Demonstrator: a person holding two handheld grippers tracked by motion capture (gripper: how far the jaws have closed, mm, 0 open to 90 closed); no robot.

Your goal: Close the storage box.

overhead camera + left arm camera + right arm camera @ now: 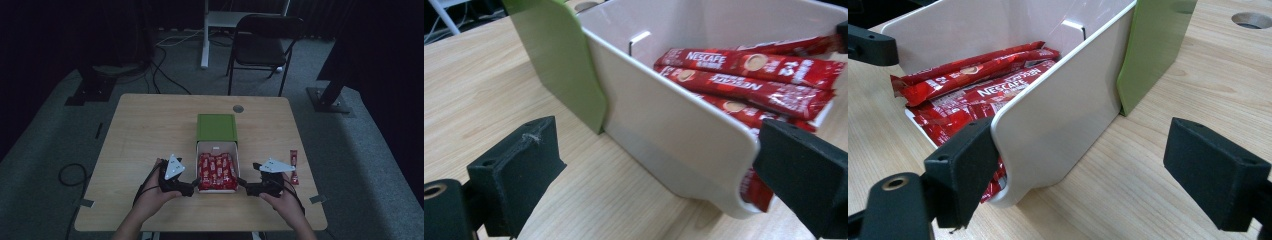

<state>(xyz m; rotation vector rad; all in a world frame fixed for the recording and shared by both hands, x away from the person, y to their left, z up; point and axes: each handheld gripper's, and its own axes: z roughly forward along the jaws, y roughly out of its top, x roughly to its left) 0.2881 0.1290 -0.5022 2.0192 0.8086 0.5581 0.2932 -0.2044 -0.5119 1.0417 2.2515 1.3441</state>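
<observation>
Both claws hang open, the left claw [191, 188] and right claw [243, 186] each straddling a near corner of the white drawer [235, 159] at centre frame. To slide it into its green sleeve [216, 127], I'd push evenly so it doesn't skew. Red coffee sticks [217, 171] fill it; two more sticks [293, 167] lie on the tabletop [145, 130] at right.

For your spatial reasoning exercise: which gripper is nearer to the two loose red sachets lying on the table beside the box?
Right. The right gripper sits between the white tray and the loose sachets; the left gripper is across the tray, farther off.
</observation>
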